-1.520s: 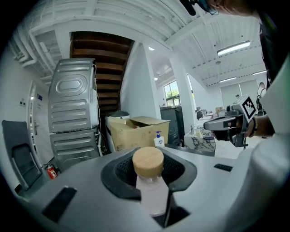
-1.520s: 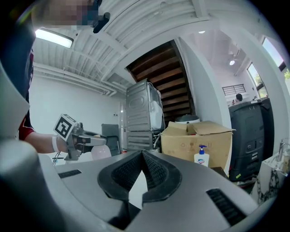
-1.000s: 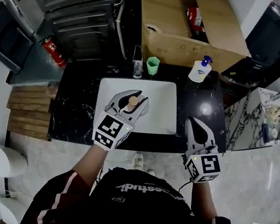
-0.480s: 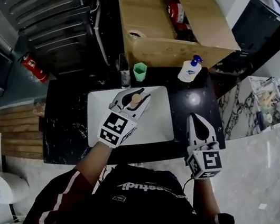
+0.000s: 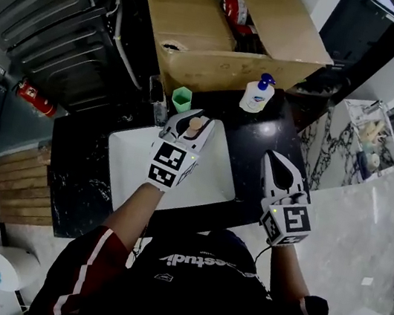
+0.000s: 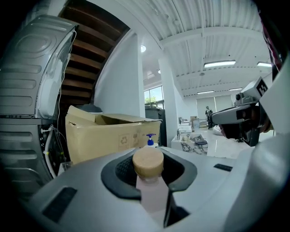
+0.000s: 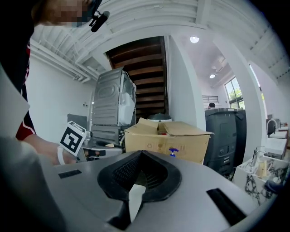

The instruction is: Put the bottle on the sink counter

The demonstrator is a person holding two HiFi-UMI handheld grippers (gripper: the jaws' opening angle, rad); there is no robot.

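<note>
The left hand-held gripper (image 5: 194,121) had moved from over the middle of the sink (image 5: 213,175) toward its back rim, carrying the bottle (image 6: 148,163) with it. Its jaws stood partly apart, clamped on the bottle's pale body just under the round tan cap, and that grip had not changed. The bottle was therefore held upright in the air above the sink's far edge, close to the black tabletop (image 5: 270,137) but not yet set down. That suggested the carry was nearly over and the placing was still to come.

The right hand-held gripper (image 5: 278,162) hung over the tabletop's front right with its jaws closed and nothing between them.

Behind the sink stood a green cup (image 5: 182,98) and a soap pump (image 5: 255,94), both in front of an open box (image 5: 201,48). The cup stood nearest the bottle, so a free spot looked likeliest between cup and pump.
</note>
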